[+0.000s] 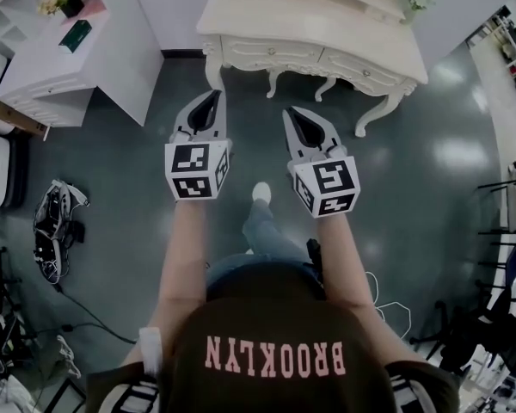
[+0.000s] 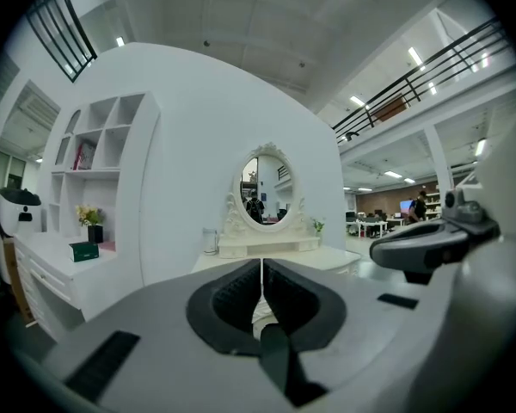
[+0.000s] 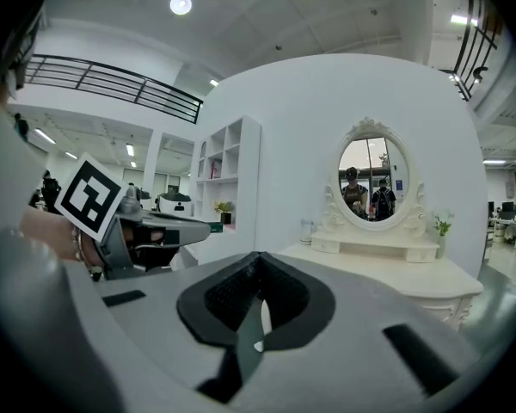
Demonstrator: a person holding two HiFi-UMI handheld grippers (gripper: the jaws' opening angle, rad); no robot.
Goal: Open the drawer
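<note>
Floor point(image 1: 396, 196), left claw point(image 1: 210, 95), right claw point(image 1: 291, 112), both level

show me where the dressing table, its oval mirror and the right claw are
dressing table point(image 1: 310, 17): head view, bare part of the tabletop.
oval mirror point(image 3: 372, 177): right gripper view, middle of the glass.
right claw point(image 3: 259, 256): right gripper view, where the shut fingertips meet.

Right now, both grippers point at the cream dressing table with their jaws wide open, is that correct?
Not quite: each gripper view shows its jaws shut. The left gripper and right gripper do point at the cream dressing table.
</note>
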